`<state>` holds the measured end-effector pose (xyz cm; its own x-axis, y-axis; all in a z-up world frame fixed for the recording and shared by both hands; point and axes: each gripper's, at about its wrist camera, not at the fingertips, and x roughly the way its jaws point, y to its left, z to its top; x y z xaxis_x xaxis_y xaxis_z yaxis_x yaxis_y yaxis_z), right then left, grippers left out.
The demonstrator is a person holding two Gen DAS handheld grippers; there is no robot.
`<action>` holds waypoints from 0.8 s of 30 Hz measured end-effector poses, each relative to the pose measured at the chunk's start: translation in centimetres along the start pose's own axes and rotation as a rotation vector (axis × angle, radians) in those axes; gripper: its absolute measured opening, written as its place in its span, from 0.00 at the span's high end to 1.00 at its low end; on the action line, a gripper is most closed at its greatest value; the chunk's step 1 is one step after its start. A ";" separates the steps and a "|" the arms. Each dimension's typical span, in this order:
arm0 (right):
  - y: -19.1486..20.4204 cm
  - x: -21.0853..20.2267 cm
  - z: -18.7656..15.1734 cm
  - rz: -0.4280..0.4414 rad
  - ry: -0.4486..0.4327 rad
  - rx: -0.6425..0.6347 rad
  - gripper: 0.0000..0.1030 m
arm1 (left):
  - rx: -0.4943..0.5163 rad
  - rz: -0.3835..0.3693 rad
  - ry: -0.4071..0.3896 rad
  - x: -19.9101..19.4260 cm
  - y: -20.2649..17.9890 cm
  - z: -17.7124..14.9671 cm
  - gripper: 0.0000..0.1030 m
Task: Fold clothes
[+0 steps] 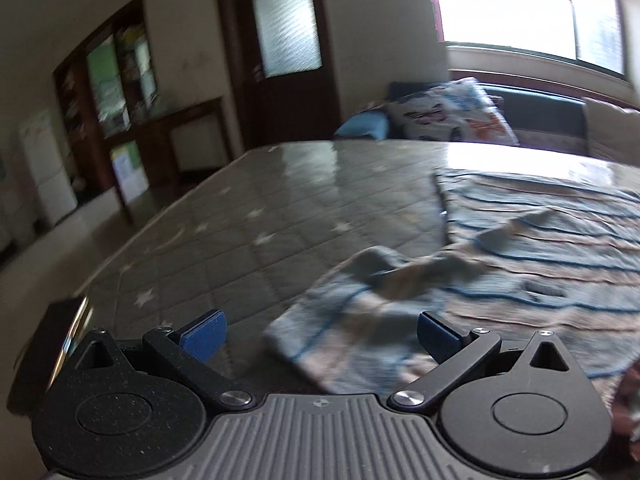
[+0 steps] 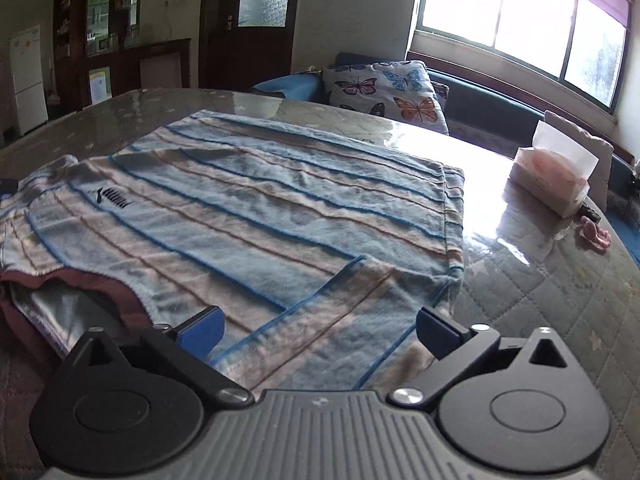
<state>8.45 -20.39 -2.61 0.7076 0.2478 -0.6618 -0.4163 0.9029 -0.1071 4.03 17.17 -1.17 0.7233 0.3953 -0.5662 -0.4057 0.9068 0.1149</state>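
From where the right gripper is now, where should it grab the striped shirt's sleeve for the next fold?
Probably the cuff edge of the sleeve, which lies folded flat across the striped shirt just ahead of the open right gripper. Come in low from the near side, pinching the top layer only, since the body lies under it.

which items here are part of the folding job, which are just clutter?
Job:
- striped shirt
- left gripper, open
- right gripper, open, sleeve lying between its fingers

Clutter:
- tissue pack
- butterfly cushion
- pink object
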 end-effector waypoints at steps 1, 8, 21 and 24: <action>0.2 0.0 -0.2 -0.005 0.002 -0.005 0.00 | -0.018 0.000 0.015 0.3 0.6 0.1 0.01; -0.4 0.1 -1.1 0.012 -0.014 0.061 0.00 | -0.113 -0.053 0.108 2.1 3.1 -0.3 0.33; -0.7 0.2 -1.5 0.031 -0.029 0.095 0.00 | -0.132 -0.194 0.016 0.7 2.6 0.1 0.92; -0.7 0.2 -1.6 0.030 -0.029 0.095 0.00 | -0.094 -0.267 -0.052 -1.4 1.6 0.4 0.93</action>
<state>7.98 -21.50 -3.82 0.7124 0.2837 -0.6419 -0.3826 0.9238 -0.0164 2.63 18.16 0.11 0.8383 0.1535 -0.5232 -0.2453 0.9631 -0.1105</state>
